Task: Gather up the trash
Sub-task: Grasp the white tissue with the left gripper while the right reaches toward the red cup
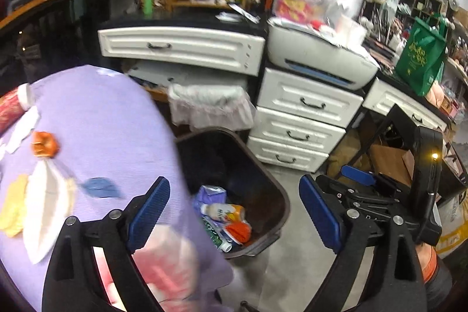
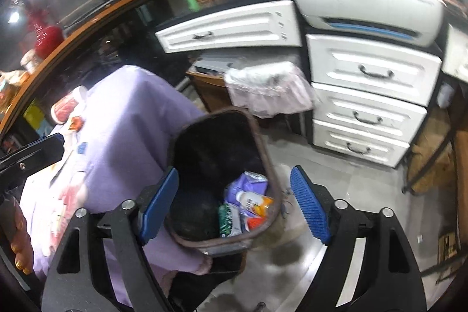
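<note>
A dark trash bin [image 1: 272, 195] [image 2: 264, 148] stands on the floor beside a table with a purple cloth [image 1: 111, 119] [image 2: 125, 119]. In the bin lie a purple carton [image 1: 212, 193] [image 2: 248, 186], a white bottle [image 1: 223, 211] [image 2: 253, 199], an orange piece and a green wrapper. On the table lie white paper [image 1: 46, 201], an orange wrapper [image 1: 44, 144], a blue scrap [image 1: 101, 187], a yellow piece [image 1: 14, 203] and a pink-white bag [image 1: 166, 259]. My left gripper [image 1: 234, 212] is open and empty above the bin's edge. My right gripper [image 2: 235, 201] is open and empty over the bin; it also shows in the left wrist view [image 1: 351, 180].
White drawers [image 1: 298, 119] [image 2: 368, 95] and a printer [image 1: 318, 57] stand behind the bin. A second bin with a white liner [image 1: 210, 104] [image 2: 269, 89] stands behind it. A green bag [image 1: 421, 57] sits on the right counter. A red-labelled can [image 1: 11, 107] lies at the table's far edge.
</note>
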`<state>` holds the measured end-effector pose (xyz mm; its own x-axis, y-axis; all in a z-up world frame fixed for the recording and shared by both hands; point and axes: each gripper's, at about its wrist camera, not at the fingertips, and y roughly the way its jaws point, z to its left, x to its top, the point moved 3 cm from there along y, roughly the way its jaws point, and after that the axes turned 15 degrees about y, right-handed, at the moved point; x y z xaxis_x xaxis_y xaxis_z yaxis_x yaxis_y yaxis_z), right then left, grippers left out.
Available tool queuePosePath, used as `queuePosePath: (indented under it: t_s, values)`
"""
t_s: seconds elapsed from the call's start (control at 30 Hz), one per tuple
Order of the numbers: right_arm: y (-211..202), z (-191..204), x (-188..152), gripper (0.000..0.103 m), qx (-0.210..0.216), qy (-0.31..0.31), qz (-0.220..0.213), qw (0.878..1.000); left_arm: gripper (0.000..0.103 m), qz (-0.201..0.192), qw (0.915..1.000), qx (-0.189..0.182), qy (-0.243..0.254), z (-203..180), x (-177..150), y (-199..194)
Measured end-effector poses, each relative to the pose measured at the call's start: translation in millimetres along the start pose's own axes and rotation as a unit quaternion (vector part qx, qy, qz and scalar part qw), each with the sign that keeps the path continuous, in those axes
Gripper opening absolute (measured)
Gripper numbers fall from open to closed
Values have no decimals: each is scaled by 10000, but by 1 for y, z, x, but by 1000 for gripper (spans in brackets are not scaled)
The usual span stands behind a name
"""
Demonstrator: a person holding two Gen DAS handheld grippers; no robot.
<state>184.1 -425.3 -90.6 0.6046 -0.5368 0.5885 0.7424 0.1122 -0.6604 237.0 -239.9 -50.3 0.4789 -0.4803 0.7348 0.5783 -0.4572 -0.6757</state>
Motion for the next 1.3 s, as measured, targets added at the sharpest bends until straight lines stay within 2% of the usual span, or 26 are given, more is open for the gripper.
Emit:
queuePosePath:
  t_s: [0.3,0.47,0.8,0.9,1.07,1.3]
  values:
    - [3,76,-12,80,563,-635,145,9963,93,-18,9963,802,-299,65,-37,-45]
    - [0,115,-17,89,851,-926,145,9920,94,49,9907,1223,-603,107,-61,-66]
    - [5,209,-16,91,1434,-1516,480,9768,96,283,9725,1959,-1228,193,-118,-99]
    - [12,243,-10,93,1585,-1807,662,9684,96,427,9638,2232,-1397,227,-136,-106]
    - [30,295,8,93,1638,-2038,733,9624,95,631,9542,2267,-1848,283,-157,-111]
    - [67,355,31,94,1706,-2245,1011,9541,92,1001,9538,2142,-1851,336,-142,-79]
